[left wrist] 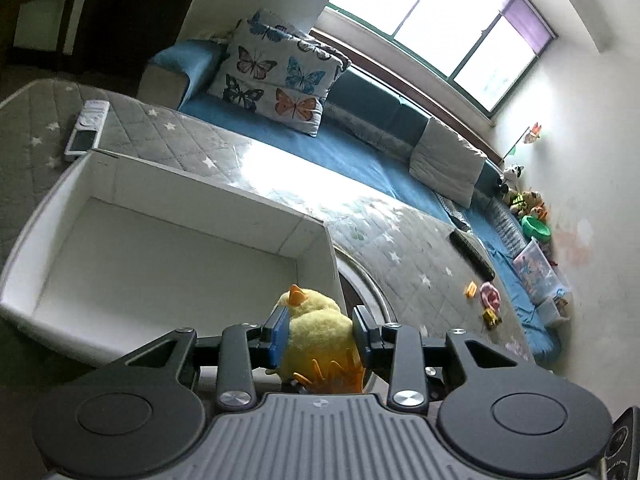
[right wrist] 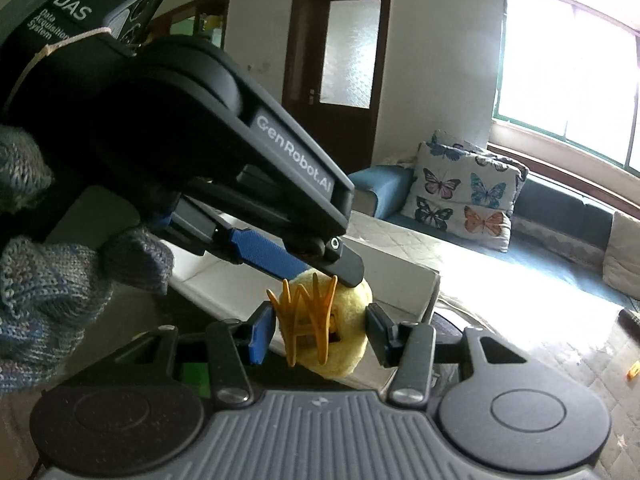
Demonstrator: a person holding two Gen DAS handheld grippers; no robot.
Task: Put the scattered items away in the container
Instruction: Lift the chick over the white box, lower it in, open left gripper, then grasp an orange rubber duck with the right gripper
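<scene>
Duck toy [left wrist: 316, 332], yellow and fluffy, hangs in the air right in front of both cameras, close to the near corner of the white box [left wrist: 200, 196]. It is not inside the box yet.

The right gripper [right wrist: 320, 322] has the duck's fat body between its two pads, and both pads look pressed into the fluff, so it is holding the toy. The left gripper [left wrist: 320, 316] comes in from above, and a hand in a knitted glove [right wrist: 48, 280] holds it. Its blue pads sit against the duck on each side, but I cannot tell if they are squeezing or just touching.

I think this toy is very light and squashy. It will not break if it drops. The fluff can slide a bit, so a soft, steady squeeze is best. The round body is the good place to hold. The thin orange feet [right wrist: 308, 312] and the small beak [left wrist: 297, 296] are floppy and could slip out.

The box is empty, with lots of room.

Farther off, on the grey star mat [left wrist: 400, 248], more small things lie about: an orange piece [left wrist: 471, 289], a pink toy [left wrist: 490, 295] and a yellow toy truck [left wrist: 492, 318]. A phone [left wrist: 82, 142] lies past the box.

At the back are the butterfly pillow [left wrist: 276, 76] and a bright window [left wrist: 440, 12].
</scene>
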